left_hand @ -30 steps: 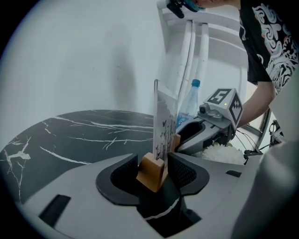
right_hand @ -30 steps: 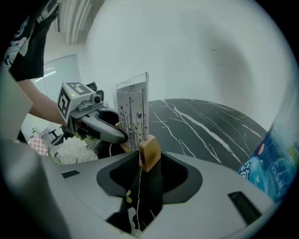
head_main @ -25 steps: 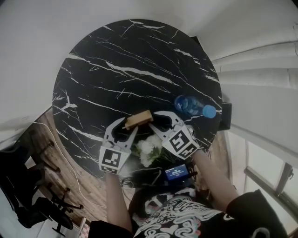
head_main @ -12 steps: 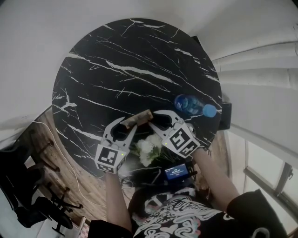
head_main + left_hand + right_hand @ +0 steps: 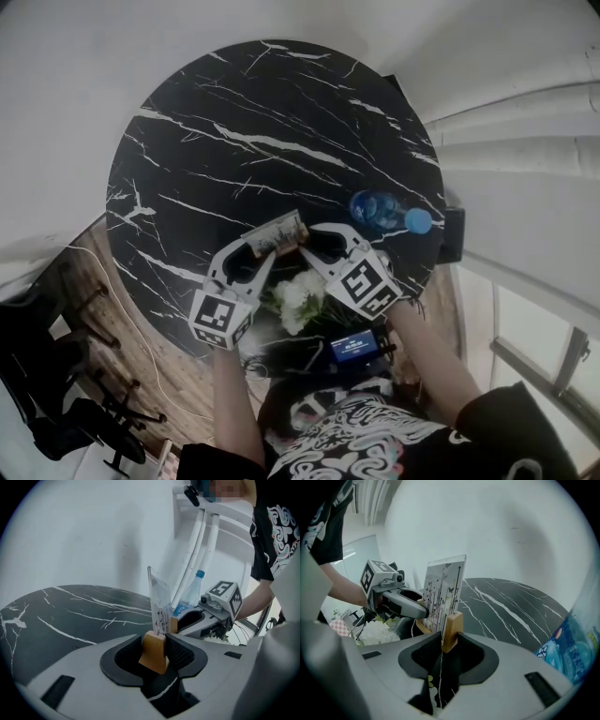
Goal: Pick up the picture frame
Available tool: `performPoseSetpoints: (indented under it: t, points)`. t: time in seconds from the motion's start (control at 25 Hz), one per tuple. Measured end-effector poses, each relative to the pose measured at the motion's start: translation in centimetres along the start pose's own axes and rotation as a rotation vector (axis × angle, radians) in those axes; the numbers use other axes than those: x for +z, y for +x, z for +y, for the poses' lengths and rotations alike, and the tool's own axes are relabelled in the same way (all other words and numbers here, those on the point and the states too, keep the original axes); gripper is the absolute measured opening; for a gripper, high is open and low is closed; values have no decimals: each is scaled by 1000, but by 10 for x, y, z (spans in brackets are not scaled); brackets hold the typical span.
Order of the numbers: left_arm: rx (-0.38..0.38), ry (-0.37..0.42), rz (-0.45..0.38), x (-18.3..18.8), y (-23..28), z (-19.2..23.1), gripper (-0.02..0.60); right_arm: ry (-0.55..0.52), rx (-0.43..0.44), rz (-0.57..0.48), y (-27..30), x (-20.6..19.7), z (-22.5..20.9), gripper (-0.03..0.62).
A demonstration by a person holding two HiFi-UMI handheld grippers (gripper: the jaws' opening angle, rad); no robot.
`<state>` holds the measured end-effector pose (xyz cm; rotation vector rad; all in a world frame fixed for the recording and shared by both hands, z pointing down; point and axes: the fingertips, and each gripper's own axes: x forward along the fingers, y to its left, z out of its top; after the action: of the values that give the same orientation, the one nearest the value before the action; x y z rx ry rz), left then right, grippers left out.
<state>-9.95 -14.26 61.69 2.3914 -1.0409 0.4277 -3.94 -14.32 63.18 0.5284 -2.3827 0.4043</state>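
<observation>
**Inspector:** Position of the picture frame [image 5: 277, 233]?

**Assistant:** Upright at the near edge of the black marble surface [image 5: 234, 131]. It is carried by its wooden base [image 5: 153, 652], with the clear panel standing above.

**Inspector:** Left side?

**Assistant:** On the left gripper [image 5: 155, 644] the jaws are closing. One end of the base sits between them, with both pads against the wood.

**Inspector:** Right side?

**Assistant:** The right gripper [image 5: 449, 638] is clamped on the opposite end of the base.

**Inspector:** Progress?

**Assistant:** I judge the grasp made at both ends. No view shows whether the base has cleared the surface. What is left is the lift itself, kept level. The bottle [image 5: 380, 212] lies just beside the right gripper, and the white flowers [image 5: 298, 298] sit nearer the person.
</observation>
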Motion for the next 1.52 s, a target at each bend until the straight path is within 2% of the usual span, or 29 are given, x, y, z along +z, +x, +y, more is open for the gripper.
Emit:
performPoseSetpoints:
  t: [0.48,0.76,0.96,1.36,1.52]
  points:
    - [-20,-8,-19,12,-4,-7,164,-5,-26,-20,-14,10,1,107]
    - [-48,-56,-33,21,-14,-15,163,3,-39,-39,-29,21,8,107]
    - [-62,-64,-36,30,-20,-21,163,8,-58,-55,-40,28,12,106]
    - [-122,-170,-32,42,-31,-37,163,-2,-90,-88,-66,41,22,104]
    - [-147,-245,-37,46,-38,-46,163,25,-97,-122,-80,48,28,103]
